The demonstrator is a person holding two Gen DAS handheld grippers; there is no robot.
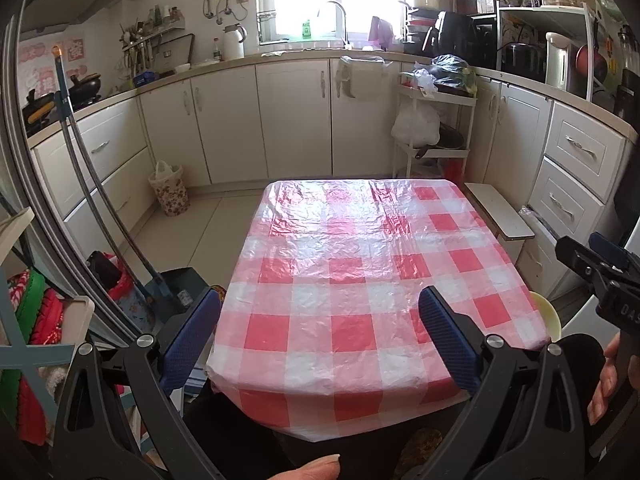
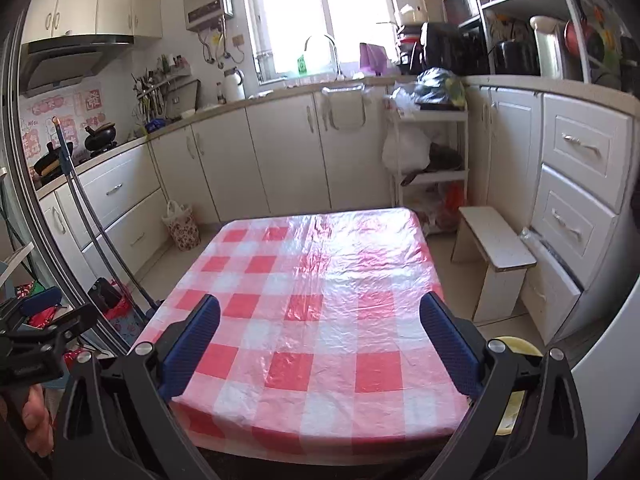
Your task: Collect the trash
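Both the left gripper (image 1: 320,332) and right gripper (image 2: 320,340) hung with fingers spread wide and holding nothing above the desk (image 2: 312,320), whose thin, crinkly plastic cover showed no trash to grab.

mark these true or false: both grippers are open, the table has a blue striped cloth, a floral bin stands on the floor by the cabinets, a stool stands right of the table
1. Both grippers are open. True: the left gripper and right gripper have jaws spread wide, holding nothing.
2. The table has a blue striped cloth. False: the tablecloth is red and white checked.
3. A floral bin stands by the cabinets. True: the floral bin is lined with a bag.
4. A stool stands right of the table. True: the stool.
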